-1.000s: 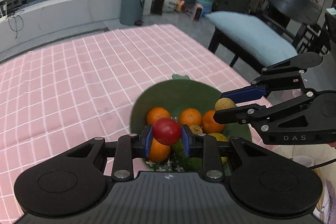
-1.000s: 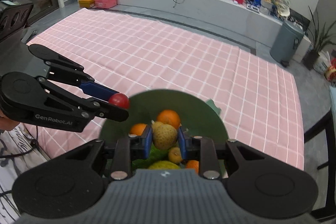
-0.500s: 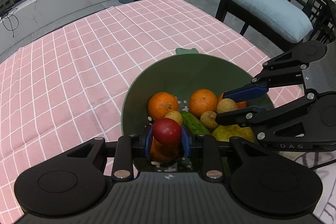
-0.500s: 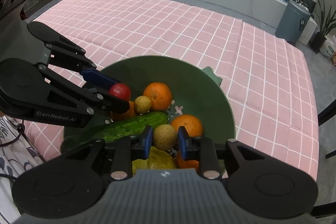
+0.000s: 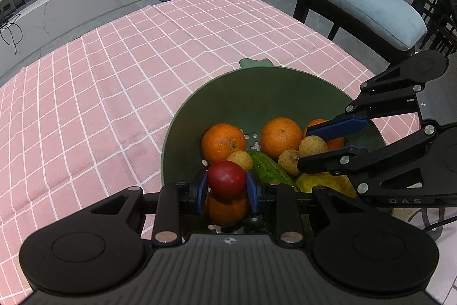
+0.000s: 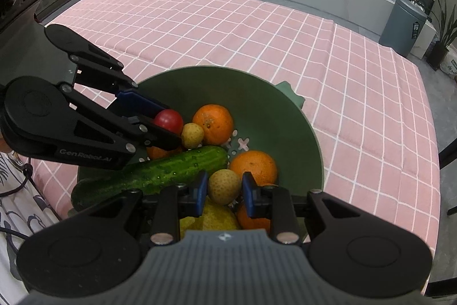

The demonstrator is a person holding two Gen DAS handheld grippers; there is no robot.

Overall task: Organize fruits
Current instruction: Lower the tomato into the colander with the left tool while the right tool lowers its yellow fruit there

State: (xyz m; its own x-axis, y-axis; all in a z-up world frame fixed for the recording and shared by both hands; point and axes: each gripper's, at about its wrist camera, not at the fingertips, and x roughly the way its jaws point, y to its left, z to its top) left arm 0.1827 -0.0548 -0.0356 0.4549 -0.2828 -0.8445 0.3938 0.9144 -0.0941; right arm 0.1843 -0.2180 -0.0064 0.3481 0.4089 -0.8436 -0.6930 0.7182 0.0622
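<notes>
Two grippers are hovering loaded inside the green bowl [image 5: 182, 133].
Left gripper [image 5: 227, 186] is pinching a red fruit [image 5: 227, 179], right gripper [image 6: 224, 190] a tan fruit [image 6: 224, 186]; both are hanging at six o'clock and, released, risk rolling off the oranges [image 5: 224, 142].

Pink checked tablecloth [image 5: 114, 93], green bowl [image 5: 228, 93]

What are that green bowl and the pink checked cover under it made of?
Bowl: probably matte plastic, judging by its even dull green, moulded rim tab and cross-shaped drain holes punched in the bottom. Cover: looks like soft woven cloth, since it shows fold creases and slight wrinkles and has no shine.
</notes>
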